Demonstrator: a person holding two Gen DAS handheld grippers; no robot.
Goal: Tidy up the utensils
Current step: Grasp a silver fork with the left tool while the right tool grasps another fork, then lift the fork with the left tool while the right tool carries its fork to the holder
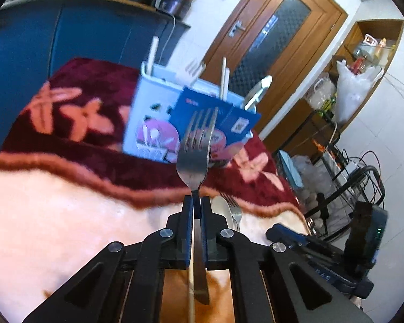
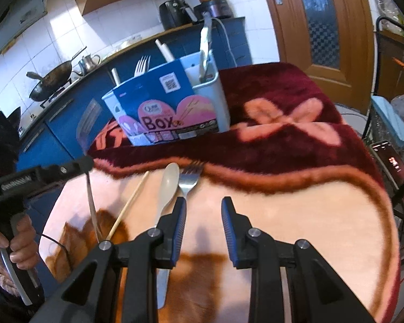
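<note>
Clamped between the narrow jaws of the left gripper (image 1: 197, 202), a steel fork (image 1: 196, 145) stands tines-up above the blanket (image 1: 54, 215). Right gripper (image 2: 203, 204) hovers wide open, holding nothing, over a spoon (image 2: 167, 185) and second fork (image 2: 189, 179). Beyond stands the utensil box (image 2: 159, 107).

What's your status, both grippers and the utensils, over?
Left gripper shut on fork, raised toward box. Right gripper open, empty. Spoon, second fork, chopstick on blanket.

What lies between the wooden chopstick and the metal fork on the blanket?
The beige spoon lies between the chopstick and fork, in the right wrist view.
</note>
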